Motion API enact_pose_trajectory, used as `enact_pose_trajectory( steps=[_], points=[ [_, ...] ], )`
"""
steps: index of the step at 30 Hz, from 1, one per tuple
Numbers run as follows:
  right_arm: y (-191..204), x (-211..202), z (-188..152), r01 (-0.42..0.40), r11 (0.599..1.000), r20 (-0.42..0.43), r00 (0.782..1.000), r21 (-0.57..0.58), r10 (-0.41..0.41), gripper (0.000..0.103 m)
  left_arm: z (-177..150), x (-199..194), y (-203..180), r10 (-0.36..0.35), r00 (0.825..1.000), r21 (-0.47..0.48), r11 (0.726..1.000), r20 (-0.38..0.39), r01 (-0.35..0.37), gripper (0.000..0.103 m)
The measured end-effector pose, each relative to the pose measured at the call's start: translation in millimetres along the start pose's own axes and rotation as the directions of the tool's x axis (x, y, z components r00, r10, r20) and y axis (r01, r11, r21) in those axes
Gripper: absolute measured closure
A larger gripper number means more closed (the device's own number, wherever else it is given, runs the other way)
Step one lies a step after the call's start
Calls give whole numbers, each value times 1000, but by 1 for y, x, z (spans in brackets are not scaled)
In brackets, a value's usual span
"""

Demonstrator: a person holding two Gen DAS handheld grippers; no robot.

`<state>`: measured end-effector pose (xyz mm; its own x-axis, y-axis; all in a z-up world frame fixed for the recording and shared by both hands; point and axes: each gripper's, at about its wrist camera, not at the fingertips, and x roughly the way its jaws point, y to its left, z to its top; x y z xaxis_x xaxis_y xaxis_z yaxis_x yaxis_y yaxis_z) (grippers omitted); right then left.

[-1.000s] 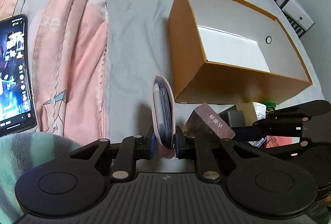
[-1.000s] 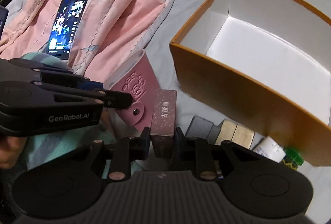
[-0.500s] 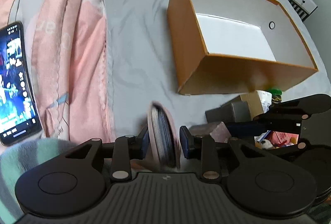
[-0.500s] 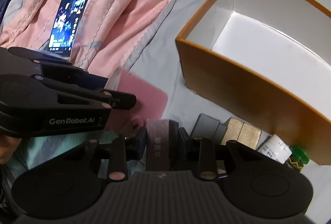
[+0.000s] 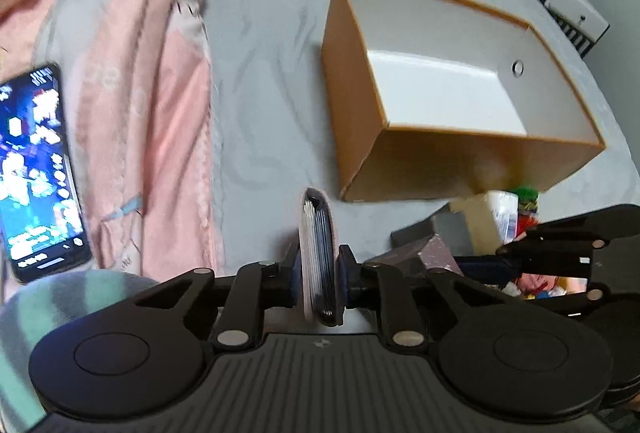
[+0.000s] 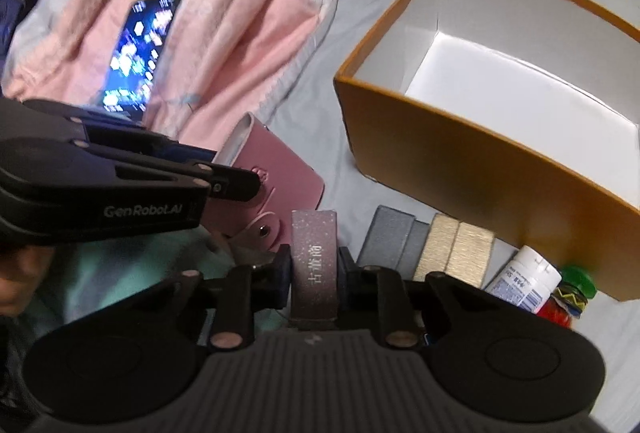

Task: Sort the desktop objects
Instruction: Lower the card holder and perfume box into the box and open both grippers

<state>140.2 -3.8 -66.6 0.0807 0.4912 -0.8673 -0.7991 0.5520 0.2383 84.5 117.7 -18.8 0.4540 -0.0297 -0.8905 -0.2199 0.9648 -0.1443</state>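
Grey bedsheet is serving as the sorting floor, with a pink quilt and a lit phone lying to one side. Left tongs are closing on a pink card wallet, held edge-up after a brief slackening half a second ago. Right tongs are likewise closing on a speckled mauve box, pads against its sides, having loosened and re-tightened too. Both pieces are hanging just short of the orange box, which is standing open and bare inside. Small grey and gold boxes, a white bottle and a green-capped jar are waiting along its near wall. The re-grip suggests steadier holds before the drop into the box.
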Motion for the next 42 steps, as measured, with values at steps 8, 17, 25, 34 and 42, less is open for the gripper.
enact_pose_trajectory(
  steps=[8,17,25,34,42],
  points=[
    [-13,-72,10,-43,996,215,976,74,26,79,16,-68,-28,-17,973,68,998,230,1,84],
    [-33,-145,40,58,989,467,876,139,-117,79,75,-93,-65,-122,915,140,987,383,73,84],
    [-91,-92,57,138,939,349,903,314,-249,79,99,-12,-87,-77,975,169,985,210,42,84],
    [-113,-25,61,56,916,243,956,396,-163,79,93,39,-83,-12,998,194,981,56,1,85],
    [-117,-4,53,28,902,208,970,430,-129,79,95,54,-74,10,1000,197,980,-12,-7,84]
  ],
)
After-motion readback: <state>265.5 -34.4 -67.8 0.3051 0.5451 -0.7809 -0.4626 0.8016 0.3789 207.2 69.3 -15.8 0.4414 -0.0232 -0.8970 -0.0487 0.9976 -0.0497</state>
